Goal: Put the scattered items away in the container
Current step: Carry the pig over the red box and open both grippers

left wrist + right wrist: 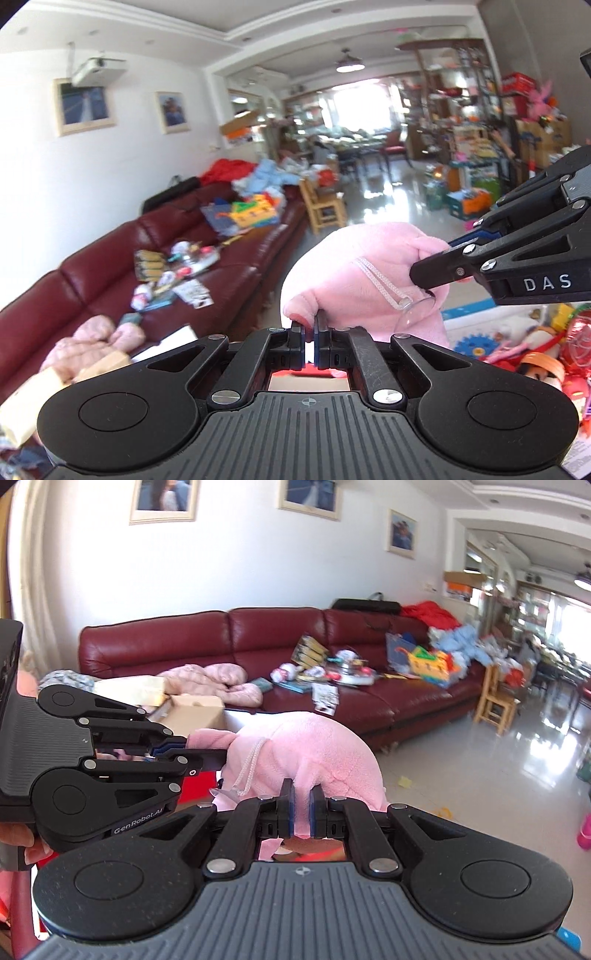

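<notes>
Two hand-held grippers are lifting one pink plush toy (364, 273) together, in the air in front of a long red sofa (110, 258). This looks like the carrying step of the tidying job: the toy is already picked up and not yet put away.

Going left to right in the left wrist view: the sofa is running along the left, littered with books, toys and a pink jacket (94, 338). In the middle, the left gripper (309, 328) is pinching a small nub at the toy's lower left edge, jaws fully closed on it. The toy's body is bulging up and to the right beyond them. A white cord with a clear suction cup (413, 310) is dangling from the toy. At the right, the right gripper (441, 264) is reaching in from the side, jaws nearly closed on a fold of plush. Below it, a heap of colourful toys (517, 343) is showing at the lower right.

The container itself cannot be made out for certain. The next move probably calls for carrying the toy over it, then opening both sets of jaws together so the toy drops cleanly.
</notes>
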A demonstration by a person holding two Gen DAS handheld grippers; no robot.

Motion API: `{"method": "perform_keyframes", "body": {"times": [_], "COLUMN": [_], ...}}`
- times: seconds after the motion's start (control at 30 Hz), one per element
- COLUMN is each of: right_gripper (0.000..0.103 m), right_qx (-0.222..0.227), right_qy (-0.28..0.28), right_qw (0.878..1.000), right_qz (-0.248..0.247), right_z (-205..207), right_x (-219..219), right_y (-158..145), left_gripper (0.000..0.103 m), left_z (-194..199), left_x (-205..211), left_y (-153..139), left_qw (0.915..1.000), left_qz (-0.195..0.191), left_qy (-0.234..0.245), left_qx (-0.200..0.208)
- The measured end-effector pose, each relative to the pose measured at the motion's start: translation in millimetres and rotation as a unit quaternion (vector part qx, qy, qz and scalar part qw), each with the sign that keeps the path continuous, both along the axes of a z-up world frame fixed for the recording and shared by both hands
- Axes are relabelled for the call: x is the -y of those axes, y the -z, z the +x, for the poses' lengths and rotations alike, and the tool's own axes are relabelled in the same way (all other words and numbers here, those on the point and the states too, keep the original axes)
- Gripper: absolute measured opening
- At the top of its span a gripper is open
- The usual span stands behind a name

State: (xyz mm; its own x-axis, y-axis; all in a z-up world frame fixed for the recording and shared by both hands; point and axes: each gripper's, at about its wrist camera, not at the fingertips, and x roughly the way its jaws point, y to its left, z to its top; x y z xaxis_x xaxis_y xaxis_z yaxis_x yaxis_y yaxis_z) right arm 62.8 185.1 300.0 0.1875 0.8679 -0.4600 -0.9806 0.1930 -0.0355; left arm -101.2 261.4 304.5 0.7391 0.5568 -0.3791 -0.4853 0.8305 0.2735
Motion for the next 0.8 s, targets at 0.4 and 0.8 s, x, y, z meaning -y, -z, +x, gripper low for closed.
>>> {"method": "perform_keyframes", "body": {"times": [0.4,0.8], "right_gripper": [0.083,0.086], "right_qx": [0.046,0.043], "right_qy": [-0.047,-0.023], "right_qw": [0.997,0.994], "right_qz": [-0.047,-0.098], "right_z": [-49,-50], "right_x": [-78,-89], "right_y": [33,56], "left_gripper": [0.087,0.092], "left_z": [-55,-53], "left_x": [-79,-82], "left_y": [47,74], "left_qw": [0.9907,0.9912], "left_qz": [-0.046,-0.075], "left_qy": [-0.123,-0.101], "left_qx": [-0.037,-0.042]}}
